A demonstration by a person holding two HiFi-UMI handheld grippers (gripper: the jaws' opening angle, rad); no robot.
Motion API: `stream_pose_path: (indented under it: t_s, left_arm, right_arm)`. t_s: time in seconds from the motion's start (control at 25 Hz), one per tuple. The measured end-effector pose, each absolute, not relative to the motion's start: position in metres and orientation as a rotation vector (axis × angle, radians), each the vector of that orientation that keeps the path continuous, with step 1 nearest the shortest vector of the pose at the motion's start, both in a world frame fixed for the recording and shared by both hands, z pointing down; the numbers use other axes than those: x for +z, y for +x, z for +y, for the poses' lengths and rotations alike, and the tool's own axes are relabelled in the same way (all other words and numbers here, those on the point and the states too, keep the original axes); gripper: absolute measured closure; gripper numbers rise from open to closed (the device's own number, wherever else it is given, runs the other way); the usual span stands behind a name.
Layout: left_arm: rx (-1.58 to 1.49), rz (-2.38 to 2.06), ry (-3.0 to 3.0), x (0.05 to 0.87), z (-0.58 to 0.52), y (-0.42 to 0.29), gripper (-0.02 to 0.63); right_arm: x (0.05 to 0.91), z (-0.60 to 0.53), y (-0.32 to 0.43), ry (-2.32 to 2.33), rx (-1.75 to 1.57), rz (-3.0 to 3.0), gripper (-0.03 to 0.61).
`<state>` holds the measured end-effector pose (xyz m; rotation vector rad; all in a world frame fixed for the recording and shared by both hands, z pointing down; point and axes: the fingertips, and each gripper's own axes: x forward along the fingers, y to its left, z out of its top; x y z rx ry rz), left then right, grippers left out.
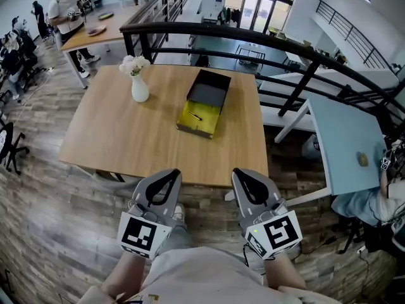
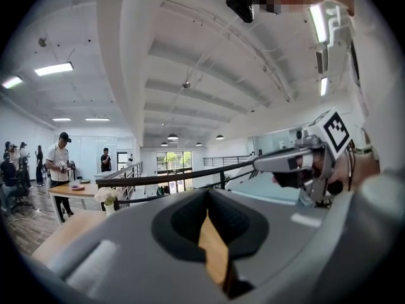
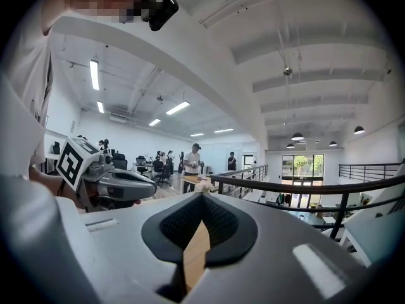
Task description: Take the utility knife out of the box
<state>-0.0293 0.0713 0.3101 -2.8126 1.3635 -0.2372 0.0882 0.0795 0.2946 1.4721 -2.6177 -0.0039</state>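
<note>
Both tongs are closed with nothing in them. The left gripper (image 1: pixel 169 173) and right gripper (image 1: pixel 240 173) each have their tips meeting. Each gripper view shows its pads together, with only a sliver of wood visible through the slot behind them.

Both grippers are held side by side, low and close to the person's body. They sit short of the table's (image 1: pixel 126 144) near edge and point roughly level toward it. Neither touches anything.

The box (image 1: pixel 204 103) sits open on the right half of the table, running from near the far edge to about mid-depth. Its black lid section (image 1: pixel 211 86) is at the far end and its yellow tray (image 1: pixel 205 120) is toward the near edge.

The utility knife (image 1: pixel 194 115) is inside the yellow tray, a small thin dark item lying flat near the tray's middle. It's too small to make out any detail. It's well apart from both grippers.

A white vase (image 1: pixel 140 88) with white flowers (image 1: pixel 134 64) stands upright on the left half, toward the far edge and clear of the box.

A black railing (image 1: pixel 285 46) runs behind the table's far edge. A light-blue table (image 1: pixel 345 144) stands off the right side. A person (image 1: pixel 66 11) stands at another table in the far left background.
</note>
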Motion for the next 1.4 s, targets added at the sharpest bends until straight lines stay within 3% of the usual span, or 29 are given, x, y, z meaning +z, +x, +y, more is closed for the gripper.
stream_pose_path:
  t_s: [0.68,1.4]
  left_arm:
    - [-0.234,1.224,-2.902,0.301,-0.104,-0.086,0.612]
    - [-0.219,1.227,-2.969,0.316,-0.175,-0.107,0.612]
  right_arm:
    - [0.273,-0.098,0.02,1.552,0.07,-2.629,0.578]
    - [0.291,-0.174,-0.006,1.512,0.096,-2.584,0.578]
